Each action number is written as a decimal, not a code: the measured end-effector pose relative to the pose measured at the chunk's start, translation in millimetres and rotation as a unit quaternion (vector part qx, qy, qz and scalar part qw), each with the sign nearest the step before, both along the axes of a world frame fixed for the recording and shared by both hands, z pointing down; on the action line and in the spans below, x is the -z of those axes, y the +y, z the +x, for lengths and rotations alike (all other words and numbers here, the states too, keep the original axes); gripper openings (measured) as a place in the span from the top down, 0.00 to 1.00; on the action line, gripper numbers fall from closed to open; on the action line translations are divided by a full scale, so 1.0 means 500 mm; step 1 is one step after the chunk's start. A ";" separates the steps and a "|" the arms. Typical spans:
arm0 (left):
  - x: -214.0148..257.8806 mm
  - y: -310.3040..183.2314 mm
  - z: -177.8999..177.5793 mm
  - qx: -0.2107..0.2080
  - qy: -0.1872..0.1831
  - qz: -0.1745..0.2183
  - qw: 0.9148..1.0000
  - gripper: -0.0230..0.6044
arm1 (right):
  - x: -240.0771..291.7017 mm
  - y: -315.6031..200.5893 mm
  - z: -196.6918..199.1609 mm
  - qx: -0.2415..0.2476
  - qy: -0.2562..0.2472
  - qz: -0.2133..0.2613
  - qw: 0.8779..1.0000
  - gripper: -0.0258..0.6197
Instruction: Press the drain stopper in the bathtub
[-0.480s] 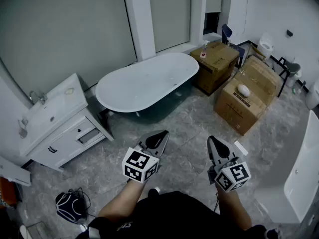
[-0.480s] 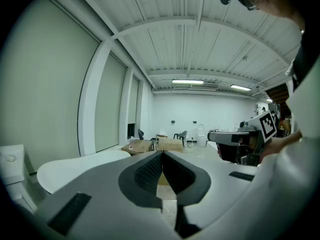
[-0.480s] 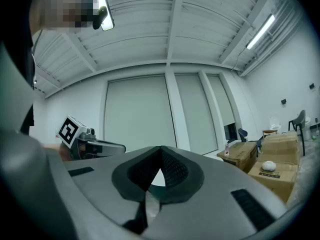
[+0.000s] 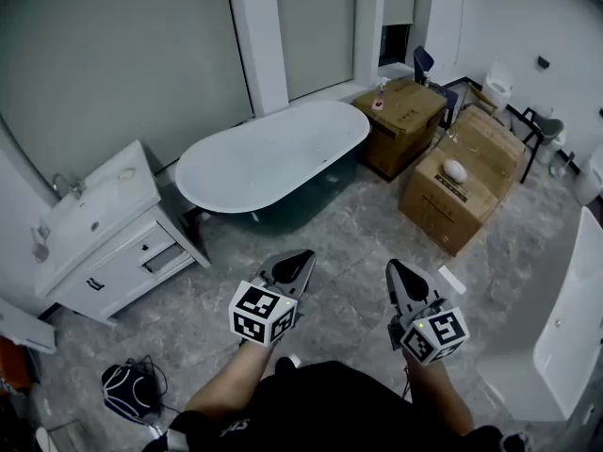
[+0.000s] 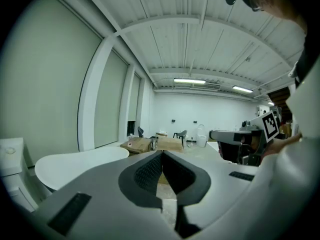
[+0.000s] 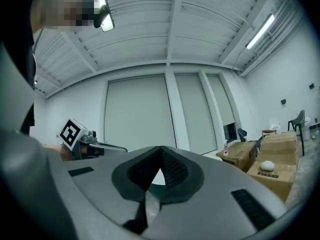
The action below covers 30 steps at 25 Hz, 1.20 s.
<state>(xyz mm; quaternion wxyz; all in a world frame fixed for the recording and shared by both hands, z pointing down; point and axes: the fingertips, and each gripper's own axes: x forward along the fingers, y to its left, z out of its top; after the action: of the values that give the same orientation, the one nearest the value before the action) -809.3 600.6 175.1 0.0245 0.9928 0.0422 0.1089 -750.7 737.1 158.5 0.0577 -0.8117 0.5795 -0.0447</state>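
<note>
Bare bathroom showroom with a grey marbled floor [image 4: 349,229]; tall frosted window panels [image 4: 122,55] along the far wall.

Against those panels, a white freestanding bathtub [image 4: 273,163]: oval, smooth, rolled rim, darker teal underside, lying slantwise; inside pale and seemingly dry; drain stopper too small to pick out from the head view, so place within the tub not told. Seen from the left gripper view as a low white curve [image 5: 75,161] at left.

To the tub's left, a white vanity cabinet [image 4: 104,224] with basin and tap; to its right, stacked cardboard boxes [image 4: 400,121], the nearest topped by a white rounded object [image 4: 455,169]; down at lower left on the tiles, a black bag [image 4: 127,389] with cords.

Left gripper [image 4: 300,258] held low over the floor, well apart from the tub, pointing toward it; jaws pressed together tip to tip, gripping nothing [image 5: 161,156].

Right gripper [image 4: 396,273] just beside it, likewise short of the tub; jaws met at the tip with only a sliver of light below, empty [image 6: 160,151].
</note>
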 end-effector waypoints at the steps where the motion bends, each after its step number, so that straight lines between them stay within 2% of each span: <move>1: -0.001 0.007 0.002 0.000 0.000 0.000 1.000 0.94 | 0.001 0.010 0.004 -0.003 -0.001 0.002 1.000 0.94; 12: -0.015 0.108 0.038 0.003 0.002 -0.005 1.000 0.94 | -0.011 0.145 0.043 -0.016 -0.018 0.011 1.000 0.94; 17: -0.020 0.112 0.043 0.016 -0.001 -0.005 1.000 0.94 | -0.031 0.188 0.059 -0.025 -0.030 0.003 0.999 0.94; 25: -0.056 0.124 0.084 0.007 -0.016 -0.013 1.000 0.94 | -0.052 0.202 0.101 -0.038 -0.048 -0.003 0.998 0.94; 30: -0.103 0.114 0.154 -0.005 -0.030 -0.032 0.999 0.94 | -0.074 0.189 0.153 -0.045 -0.052 -0.012 0.998 0.94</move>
<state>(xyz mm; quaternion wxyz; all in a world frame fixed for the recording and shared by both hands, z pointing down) -732.1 657.5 226.5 0.0565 0.9877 0.0502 0.1370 -674.3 831.7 195.2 0.0798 -0.8340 0.5382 -0.0916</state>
